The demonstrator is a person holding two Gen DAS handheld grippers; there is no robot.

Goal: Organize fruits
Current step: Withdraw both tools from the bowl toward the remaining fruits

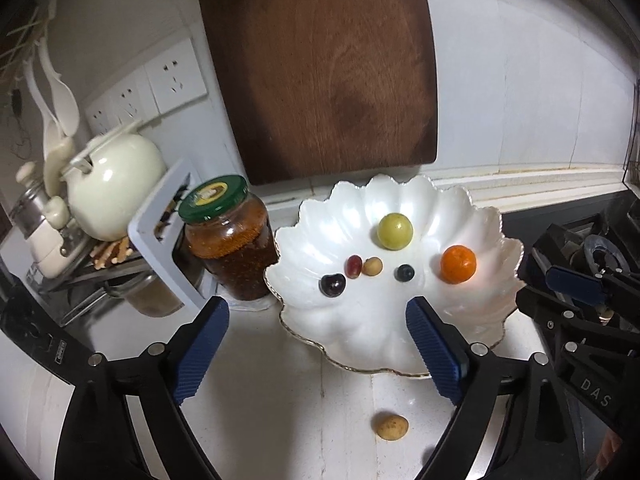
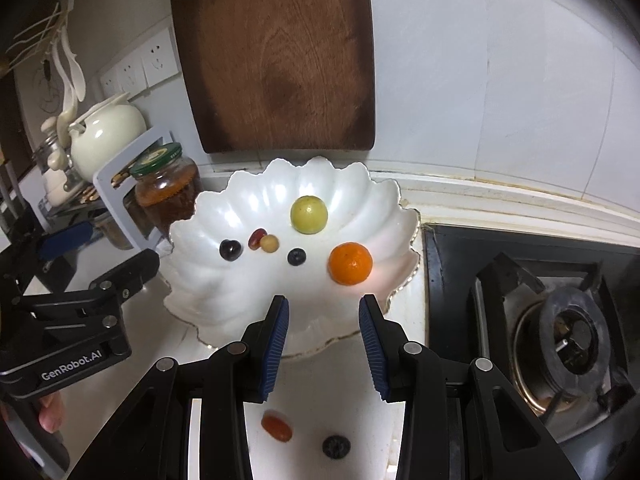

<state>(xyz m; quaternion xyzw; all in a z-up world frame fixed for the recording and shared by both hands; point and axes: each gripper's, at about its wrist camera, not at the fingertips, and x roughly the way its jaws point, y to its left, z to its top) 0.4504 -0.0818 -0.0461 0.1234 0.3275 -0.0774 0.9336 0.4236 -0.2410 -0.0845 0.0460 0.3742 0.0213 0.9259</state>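
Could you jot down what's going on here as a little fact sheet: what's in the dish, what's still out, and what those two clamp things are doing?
Dish: white scalloped dish
In dish: green fruit, orange, blueberry, cherry, red grape, small tan fruit
Still on counter: tan fruit, red-orange fruit, dark berry
Left hand-held gripper: open, empty
Right hand-held gripper: open, empty
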